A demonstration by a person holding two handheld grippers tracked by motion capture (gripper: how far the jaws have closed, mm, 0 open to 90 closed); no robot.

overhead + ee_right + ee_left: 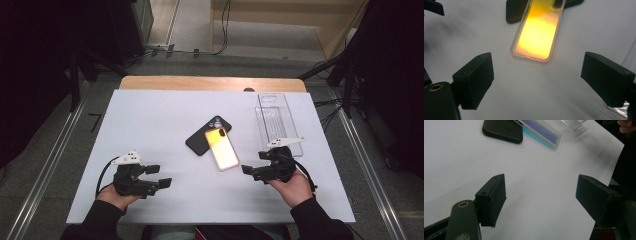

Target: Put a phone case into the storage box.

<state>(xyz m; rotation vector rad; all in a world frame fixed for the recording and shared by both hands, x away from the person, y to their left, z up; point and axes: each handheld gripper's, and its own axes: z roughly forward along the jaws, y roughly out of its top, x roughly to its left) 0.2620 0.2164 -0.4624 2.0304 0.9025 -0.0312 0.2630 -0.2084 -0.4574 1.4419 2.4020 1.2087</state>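
A clear plastic tray [278,120] lies near the white table's [150,130] far right corner, lengthwise along its right edge.

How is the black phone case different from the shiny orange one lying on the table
The black phone case is matte and opaque, while the shiny orange case has a glossy orange-yellow face with a pale translucent rim. The black phone case lies flat on the white sheet; the shiny orange case rests partly on top of it, overlapping its edge. The black phone case is angled to a different side than the shiny orange case. Both are similar in size and untouched by grippers.
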